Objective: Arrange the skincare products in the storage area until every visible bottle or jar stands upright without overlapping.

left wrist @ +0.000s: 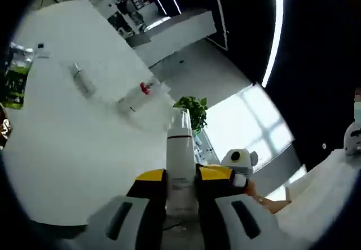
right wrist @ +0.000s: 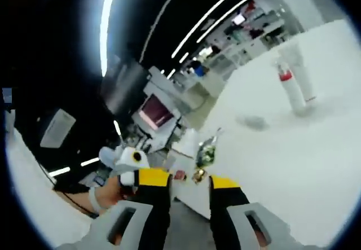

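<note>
The left claw (left wrist: 181, 205) grips a white bottle (left wrist: 180, 162) at lower centre; the right claw (right wrist: 189, 196) gapes over the white bench (right wrist: 293, 165).

A smooth, matt white table (left wrist: 67, 148) with a faint sheen. The left gripper (left wrist: 181, 196), glossy yellow and black plastic over matt grey, clamps a smooth white plastic bottle (left wrist: 180, 165). Farther off lie a white tube with a glossy red band (left wrist: 138, 95) and a slim metallic-looking grey tube (left wrist: 83, 80).
</note>
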`<state>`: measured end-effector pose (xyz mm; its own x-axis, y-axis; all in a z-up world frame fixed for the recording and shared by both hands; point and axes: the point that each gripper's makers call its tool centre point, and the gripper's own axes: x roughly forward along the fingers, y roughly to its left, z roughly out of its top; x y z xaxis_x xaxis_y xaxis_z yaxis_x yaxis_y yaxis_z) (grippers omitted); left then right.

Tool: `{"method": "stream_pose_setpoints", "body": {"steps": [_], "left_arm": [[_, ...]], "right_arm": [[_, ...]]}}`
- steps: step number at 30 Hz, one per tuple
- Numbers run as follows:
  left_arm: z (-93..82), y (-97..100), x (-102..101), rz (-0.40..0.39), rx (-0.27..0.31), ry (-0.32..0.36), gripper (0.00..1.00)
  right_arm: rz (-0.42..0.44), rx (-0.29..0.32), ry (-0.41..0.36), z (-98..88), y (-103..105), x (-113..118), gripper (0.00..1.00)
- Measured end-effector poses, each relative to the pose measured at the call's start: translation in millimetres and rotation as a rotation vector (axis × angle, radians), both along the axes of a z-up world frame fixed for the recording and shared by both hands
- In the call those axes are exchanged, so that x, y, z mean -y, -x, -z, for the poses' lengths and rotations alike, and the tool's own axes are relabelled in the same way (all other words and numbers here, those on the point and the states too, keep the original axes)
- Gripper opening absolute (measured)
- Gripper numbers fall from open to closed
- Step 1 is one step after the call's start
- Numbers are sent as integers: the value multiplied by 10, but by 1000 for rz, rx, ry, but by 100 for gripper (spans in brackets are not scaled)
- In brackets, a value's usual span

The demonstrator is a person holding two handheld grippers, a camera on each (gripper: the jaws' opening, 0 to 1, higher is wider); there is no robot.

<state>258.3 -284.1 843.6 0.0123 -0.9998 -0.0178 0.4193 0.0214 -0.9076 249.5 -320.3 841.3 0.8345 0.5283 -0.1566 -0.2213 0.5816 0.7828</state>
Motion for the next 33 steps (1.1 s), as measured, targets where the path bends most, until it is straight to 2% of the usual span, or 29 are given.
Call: {"method": "stream_pose_setpoints", "body": {"steps": [1,2,4,5,9,11,12,14,16,17,18,19,20,22,23,24,26,27,28,29,30,31,32,33], "left_arm": [[-130,53,-14,19,-48,70,18],[-181,92,-36,38,-63,95,18],[-257,99,-71,30,-75,134,18],[-271,117,-90,33,-99,143,18],[-408,267,-144,101,-172,234,18],[-448,322,-158,123,-205,262,18],[-470,380,-167,155,-244,277,18],[-514,460,-176,194,-271,304,18],[-514,475,-178,207,-317,305,18],[-542,498,-196,229,-345,327,18],[-498,488,-186,222,-323,316,18],[-494,484,-192,225,-325,314,18],[-476,481,-188,225,-317,302,18],[-334,415,-161,180,-216,226,18],[-272,414,-169,177,-184,180,18],[-244,431,-178,192,-191,161,18],[-130,385,-179,170,-130,106,18],[-115,405,-196,186,-139,97,18],[-89,404,-192,188,-146,82,19],[-46,382,-183,180,-121,61,20],[2,349,-169,164,-78,32,20],[14,346,-169,164,-60,20,21],[2,356,-167,171,-54,18,21],[-13,361,-184,187,-9,18,20]], "right_arm": [[-13,25,-99,-111,-38,-53,31],[-41,49,-153,-191,-47,-114,33],[-70,73,-204,-277,-59,-180,35],[-99,84,-242,-346,-50,-234,34],[-153,145,-304,-523,-18,-369,32],[-191,164,-341,-583,20,-456,30],[-208,168,-358,-604,40,-492,30],[-237,171,-387,-624,65,-551,28],[-273,160,-484,-724,108,-590,24],[-267,163,-449,-686,96,-587,24],[-267,167,-441,-693,105,-593,23],[-263,158,-430,-674,104,-593,17],[-248,140,-401,-612,94,-577,16],[-197,106,-356,-490,32,-533,14],[-196,86,-335,-426,31,-534,13],[-205,81,-330,-402,26,-547,13],[-183,50,-255,-290,-13,-554,13],[-193,37,-230,-266,-9,-589,12],[-189,32,-198,-241,-22,-596,12],[-172,39,-138,-222,-41,-591,12],[-158,37,-105,-201,-57,-582,12],[-155,36,-79,-196,-57,-591,12],[-156,33,-82,-205,-56,-609,12],[-162,34,-89,-219,-49,-632,12]]}}
